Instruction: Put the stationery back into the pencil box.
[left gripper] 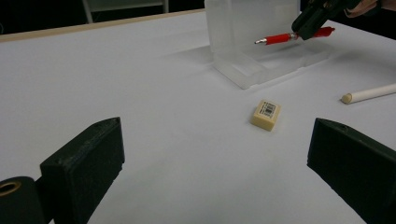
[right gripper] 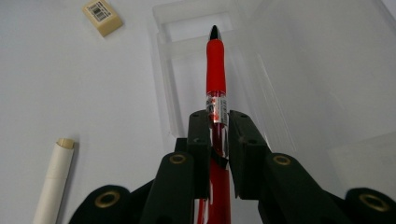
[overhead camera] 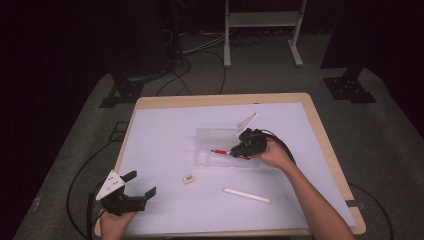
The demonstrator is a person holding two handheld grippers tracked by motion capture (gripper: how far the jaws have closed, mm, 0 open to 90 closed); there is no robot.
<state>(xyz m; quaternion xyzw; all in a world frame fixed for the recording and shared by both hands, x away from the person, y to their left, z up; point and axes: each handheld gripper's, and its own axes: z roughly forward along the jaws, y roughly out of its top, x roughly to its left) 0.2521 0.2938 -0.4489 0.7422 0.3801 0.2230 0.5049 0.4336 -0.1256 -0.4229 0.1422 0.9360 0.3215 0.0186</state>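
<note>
Count of items on the white sheet [overhead camera: 165,135]: one red pen [right gripper: 216,65], one clear plastic case [overhead camera: 215,137], one eraser [overhead camera: 188,178], one white stick [overhead camera: 246,195]. Two grippers are present, one per hand.

Right gripper [overhead camera: 239,149]: jaws drawn together and clamped on the red pen, the pads pressing the barrel from both sides just behind the clear labelled band. In the right gripper view the pen runs straight out between the jaws toward 12 o'clock, tip leading, over the open case. In the high view the pen points toward 9 o'clock from the gripper and lies over the middle of the case, near the centre of the table. Whether the tip touches the case floor cannot be told.

Left gripper [overhead camera: 134,185]: jaws standing wide apart, nothing between them, at about 7 o'clock on the table, well apart from the case. Seen along its jaws, bare sheet lies directly ahead.

Surroundings: the eraser, cream with a barcode label, lies at about 7 o'clock of the case, just clear of its near edge. The white stick lies at about 5 o'clock of the case, flat on the sheet, apart from the eraser. The case lid stands raised on the far side.

Obstructions: nothing lies between the pen and the case interior; eraser and stick are both outside the case walls.
</note>
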